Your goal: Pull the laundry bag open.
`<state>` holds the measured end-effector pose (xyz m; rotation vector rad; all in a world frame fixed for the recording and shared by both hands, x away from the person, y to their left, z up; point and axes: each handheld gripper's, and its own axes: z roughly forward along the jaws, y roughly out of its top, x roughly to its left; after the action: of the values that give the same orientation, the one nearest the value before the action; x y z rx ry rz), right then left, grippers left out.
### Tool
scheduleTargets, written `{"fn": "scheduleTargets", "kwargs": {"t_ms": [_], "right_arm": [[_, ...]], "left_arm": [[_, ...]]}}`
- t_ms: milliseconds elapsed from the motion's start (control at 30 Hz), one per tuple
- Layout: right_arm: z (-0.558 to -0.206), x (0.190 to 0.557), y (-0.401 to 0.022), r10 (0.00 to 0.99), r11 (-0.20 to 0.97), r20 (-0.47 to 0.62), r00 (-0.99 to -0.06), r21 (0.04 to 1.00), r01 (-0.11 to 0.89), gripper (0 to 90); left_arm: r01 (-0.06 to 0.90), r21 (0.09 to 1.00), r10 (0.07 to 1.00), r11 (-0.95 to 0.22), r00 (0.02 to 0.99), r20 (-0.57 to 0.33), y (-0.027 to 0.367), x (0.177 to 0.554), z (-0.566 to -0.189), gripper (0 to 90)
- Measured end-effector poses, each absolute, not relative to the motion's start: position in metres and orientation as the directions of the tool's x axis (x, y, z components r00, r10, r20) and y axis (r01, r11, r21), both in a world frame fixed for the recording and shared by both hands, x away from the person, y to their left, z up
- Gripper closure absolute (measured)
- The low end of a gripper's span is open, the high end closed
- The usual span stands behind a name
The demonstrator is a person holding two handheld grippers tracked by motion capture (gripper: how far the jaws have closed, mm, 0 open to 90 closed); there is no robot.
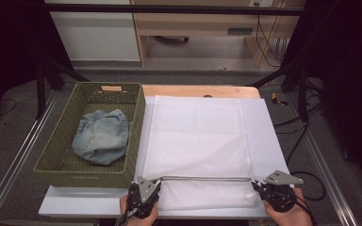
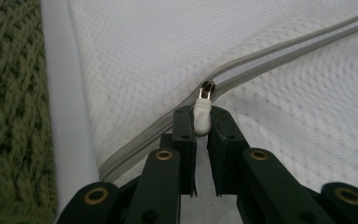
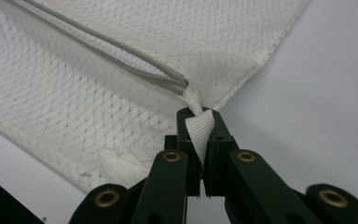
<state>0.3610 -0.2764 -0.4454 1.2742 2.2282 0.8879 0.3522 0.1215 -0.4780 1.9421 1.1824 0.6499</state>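
Both grippers sit at the near edge of the table. Left gripper pinches the white zipper pull at the left end of the zip. Right gripper is clamped on the fabric tab at the far end, anchoring the mesh laundry bag so the zipper stays taut and I can slide it. Denim garment waits in the green basket to my left.
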Motion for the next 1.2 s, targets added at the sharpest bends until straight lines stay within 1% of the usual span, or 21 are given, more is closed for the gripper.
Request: {"fn": "scheduleTargets", "kwargs": {"t_ms": [67,233,333,567,700,767,833,1033,1200], "right_arm": [[-0.446,0.361,-0.277,0.87,0.378,-0.048,-0.491,0.706,0.599,88.1],[-0.444,0.361,-0.275,0.868,0.383,-0.057,-0.493,0.71,0.591,88.2],[-0.443,0.361,-0.278,0.872,0.378,-0.057,-0.487,0.711,0.593,88.1],[-0.443,0.361,-0.28,0.874,0.375,-0.057,-0.483,0.712,0.594,88.2],[-0.443,0.361,-0.285,0.883,0.365,-0.06,-0.466,0.712,0.599,88.2],[-0.444,0.361,-0.288,0.886,0.355,-0.05,-0.46,0.711,0.607,88.1],[-0.447,0.361,-0.288,0.882,0.371,-0.06,-0.467,0.699,0.611,88.2],[-0.448,0.36,-0.286,0.88,0.368,-0.048,-0.472,0.696,0.616,88.1],[-0.45,0.361,-0.284,0.878,0.372,-0.046,-0.476,0.689,0.621,88.1]], "left_arm": [[0.514,0.815,0.9,-0.267,0.436,0.02,0.124,0.35,-0.479,81.3],[0.509,0.816,0.909,-0.273,0.415,0.045,0.125,0.347,-0.482,81.4],[0.519,0.821,0.915,-0.239,0.403,0.012,0.131,0.348,-0.483,81.3],[0.522,0.826,0.926,-0.212,0.376,0.0,0.139,0.347,-0.482,81.3],[0.526,0.829,0.938,-0.189,0.347,-0.007,0.147,0.346,-0.483,81.4],[0.533,0.825,0.937,-0.189,0.35,-0.012,0.148,0.344,-0.484,81.4],[0.533,0.825,0.939,-0.188,0.345,-0.009,0.148,0.343,-0.487,81.4],[0.537,0.829,0.946,-0.157,0.323,-0.03,0.154,0.342,-0.486,81.4],[0.541,0.828,0.95,-0.15,0.311,-0.032,0.157,0.342,-0.486,81.4]]}}
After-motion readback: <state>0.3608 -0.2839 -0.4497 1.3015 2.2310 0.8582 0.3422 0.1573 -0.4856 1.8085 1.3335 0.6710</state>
